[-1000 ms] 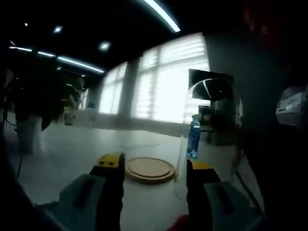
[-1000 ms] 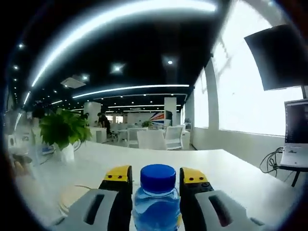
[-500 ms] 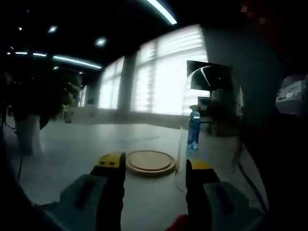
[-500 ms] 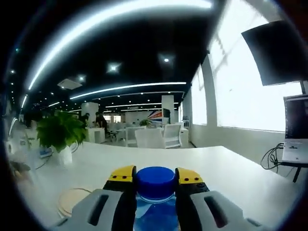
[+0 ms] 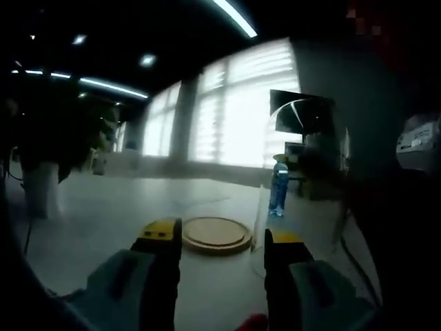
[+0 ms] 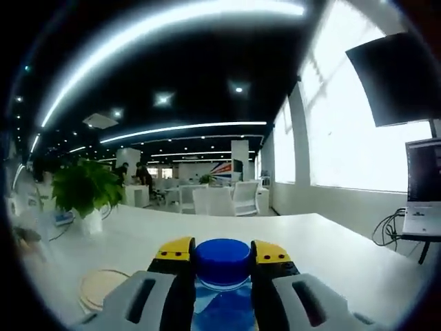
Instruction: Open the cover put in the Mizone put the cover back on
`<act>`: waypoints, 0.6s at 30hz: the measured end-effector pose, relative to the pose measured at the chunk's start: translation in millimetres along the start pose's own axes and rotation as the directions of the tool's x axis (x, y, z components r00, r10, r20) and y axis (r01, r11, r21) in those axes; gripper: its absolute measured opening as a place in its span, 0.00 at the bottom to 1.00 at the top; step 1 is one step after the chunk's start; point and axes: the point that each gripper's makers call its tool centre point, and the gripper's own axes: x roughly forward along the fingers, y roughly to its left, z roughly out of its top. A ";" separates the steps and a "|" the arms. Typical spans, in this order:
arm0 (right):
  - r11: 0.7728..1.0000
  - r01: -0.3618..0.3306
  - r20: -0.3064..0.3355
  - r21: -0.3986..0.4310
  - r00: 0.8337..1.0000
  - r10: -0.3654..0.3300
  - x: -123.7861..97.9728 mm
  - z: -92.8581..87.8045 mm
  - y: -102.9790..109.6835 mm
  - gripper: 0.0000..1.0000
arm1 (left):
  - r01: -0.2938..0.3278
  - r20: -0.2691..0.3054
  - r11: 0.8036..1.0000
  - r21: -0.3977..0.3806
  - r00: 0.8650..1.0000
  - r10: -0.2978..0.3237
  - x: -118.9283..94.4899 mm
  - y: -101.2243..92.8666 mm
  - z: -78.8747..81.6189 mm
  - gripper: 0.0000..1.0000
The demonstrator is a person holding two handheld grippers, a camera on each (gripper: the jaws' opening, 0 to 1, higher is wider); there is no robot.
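- Right hand-held gripper (image 6: 220, 249): pinched on the Mizone bottle (image 6: 222, 256) just under its blue cap, carried above the counter (image 6: 331, 255), to the right of the round wooden base (image 6: 100, 289) and well apart from it.
- Left hand-held gripper (image 5: 219, 234): jaws standing apart, aimed at the wooden base (image 5: 215, 240); something red low between them, too cut off to name, so cannot tell whether anything is being pinched.
- Clear dome cover (image 5: 303, 158): raised off the base, just to its right, its rim beside the right jaw.
- Step in hand, by judgement: carrying the bottle over to the base.
- To do it well:
  - keep the bottle upright and the pinch steady, since a grip that high lets the body swing;
  - hold the cover high and off to the side, leaving a free path to the base;
  - lower onto the middle of the base, so the cover can come back down without catching the cap.
- Count: two hand-held grippers, one wooden base, one clear cover, and one bottle, taking the small blue bottle (image 5: 278, 194) beyond the base for the same one.
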 end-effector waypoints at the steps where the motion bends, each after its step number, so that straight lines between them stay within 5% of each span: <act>1: 1.000 0.004 0.000 -0.010 1.000 -0.004 -0.1 0.1 0.2 0.26 | -0.002 -0.001 1.000 0.000 1.000 0.002 0.0 0.7 -0.3 0.40; 18: 1.000 0.001 -0.029 -0.022 1.000 -0.002 0.3 -1.1 -0.1 0.25 | 0.010 -0.015 0.999 0.032 1.000 -0.009 1.2 -2.1 -3.0 0.40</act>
